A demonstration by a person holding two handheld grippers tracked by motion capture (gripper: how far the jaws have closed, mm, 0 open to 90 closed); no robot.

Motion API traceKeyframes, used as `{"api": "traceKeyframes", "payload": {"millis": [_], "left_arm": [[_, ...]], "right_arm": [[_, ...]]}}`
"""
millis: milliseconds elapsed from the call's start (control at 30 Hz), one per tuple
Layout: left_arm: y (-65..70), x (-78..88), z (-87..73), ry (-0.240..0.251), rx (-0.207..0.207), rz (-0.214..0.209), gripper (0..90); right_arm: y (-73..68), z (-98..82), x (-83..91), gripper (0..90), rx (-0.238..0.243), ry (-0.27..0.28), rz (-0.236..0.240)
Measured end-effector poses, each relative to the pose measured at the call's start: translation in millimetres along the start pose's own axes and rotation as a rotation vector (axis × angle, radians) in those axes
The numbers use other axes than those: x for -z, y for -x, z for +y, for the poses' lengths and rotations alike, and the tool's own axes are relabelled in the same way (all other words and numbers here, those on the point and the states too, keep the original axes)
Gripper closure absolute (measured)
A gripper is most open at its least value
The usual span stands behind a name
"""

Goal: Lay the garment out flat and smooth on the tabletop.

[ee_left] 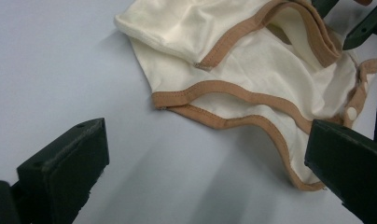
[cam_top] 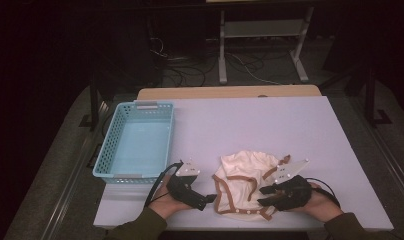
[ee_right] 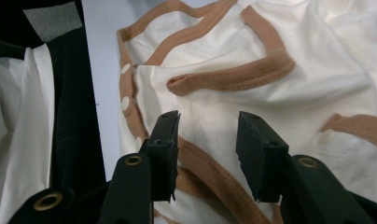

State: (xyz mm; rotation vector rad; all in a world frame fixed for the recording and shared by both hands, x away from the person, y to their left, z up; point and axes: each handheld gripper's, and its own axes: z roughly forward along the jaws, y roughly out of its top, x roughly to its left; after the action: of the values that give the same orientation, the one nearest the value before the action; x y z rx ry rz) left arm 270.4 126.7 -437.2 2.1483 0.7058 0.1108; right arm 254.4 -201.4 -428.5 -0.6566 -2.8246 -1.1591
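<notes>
Cream cotton baby garment with tan trim (cam_top: 245, 182) crumpled on the white table (cam_top: 270, 125) near our edge, our left gripper (cam_top: 206, 199) just beside it – jaws wide apart, nothing between, our right gripper (cam_top: 268, 195) over the cloth – jaws part-closed astride a fold, not clamped, empty light-blue plastic basket (cam_top: 135, 142) at left.

Crumpled cream garment (cam_top: 245, 182), brown trim

text: none legible | labels: none | brands: none | numbers: none | signs: none
</notes>
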Motion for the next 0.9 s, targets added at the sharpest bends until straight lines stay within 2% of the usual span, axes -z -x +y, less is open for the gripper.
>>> {"api": "traceKeyframes", "payload": {"millis": [233,300,400,567,733,900], "left_arm": [[0.2,-0.2,-0.2,-0.002,-0.003,-0.002,0.0],[0.1,-0.2,-0.3,-0.003,-0.003,-0.002,0.0],[0.2,-0.1,-0.3,-0.005,-0.004,-0.001,0.0],[0.1,0.0,-0.3,-0.005,-0.004,0.000,0.0],[0.2,0.4,-0.2,-0.004,-0.002,0.001,0.0],[0.1,0.3,-0.3,-0.010,-0.007,-0.001,0.0]], "right_arm": [[-2.1,-2.3,-9.9,60.6,0.015,-0.034,0.017],[-1.7,-3.1,-11.9,63.6,0.029,-0.051,0.000],[-1.5,-3.7,-13.8,73.3,0.028,-0.067,0.002],[1.4,-3.2,-12.1,83.5,0.013,-0.060,0.010],[2.8,-1.9,-8.7,85.0,-0.012,-0.041,0.004],[6.2,2.8,-4.1,85.5,-0.008,-0.013,-0.016]]}}
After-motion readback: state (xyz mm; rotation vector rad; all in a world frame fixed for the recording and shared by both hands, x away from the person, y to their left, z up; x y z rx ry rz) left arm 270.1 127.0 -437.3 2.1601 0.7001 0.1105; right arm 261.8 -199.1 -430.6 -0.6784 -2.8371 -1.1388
